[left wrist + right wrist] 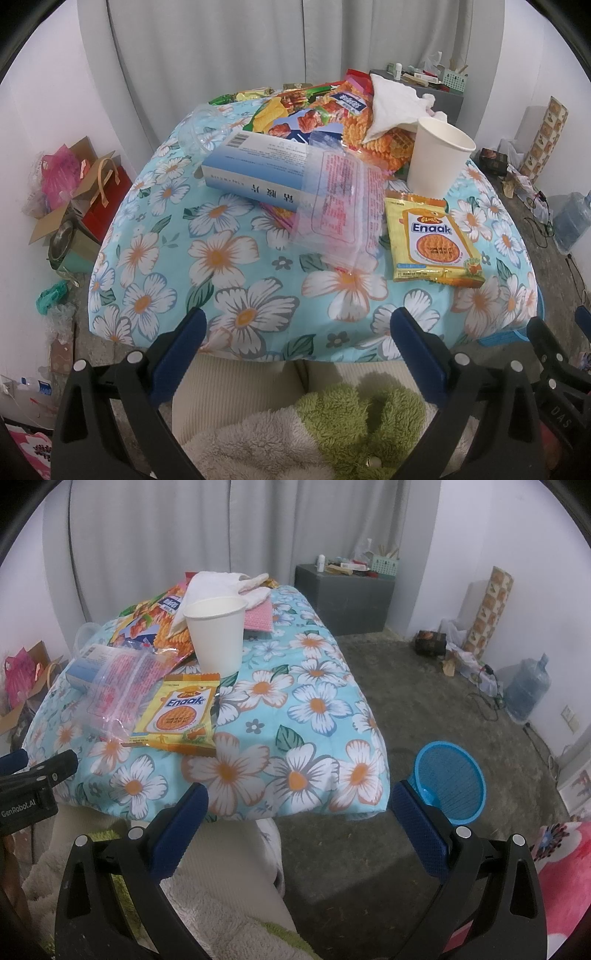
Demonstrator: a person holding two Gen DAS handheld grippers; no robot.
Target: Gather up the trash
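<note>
- The left claw (295, 332), blue-padded and spread wide, hung empty at the bottom of its frame, short of the bench's near edge.
- The right claw (297, 805) gaped equally wide and held nothing.
- A bench draped in a light-blue cloth printed with white flowers (236, 314) carried the trash at mid-frame.
- A yellow "Enaak" snack packet (432, 240) lay flat just beside an upright white paper cup (437, 158).
- A clear plastic zip bag with red print (338, 206) overlapped a long blue-and-white cardboard box (255, 166).
- Orange snack wrappers (373, 136) and a crumpled white tissue (391, 107) sat piled toward the top.
- A round blue mesh basket (452, 784) stood on the grey floor, lower right in the right wrist view.
</note>
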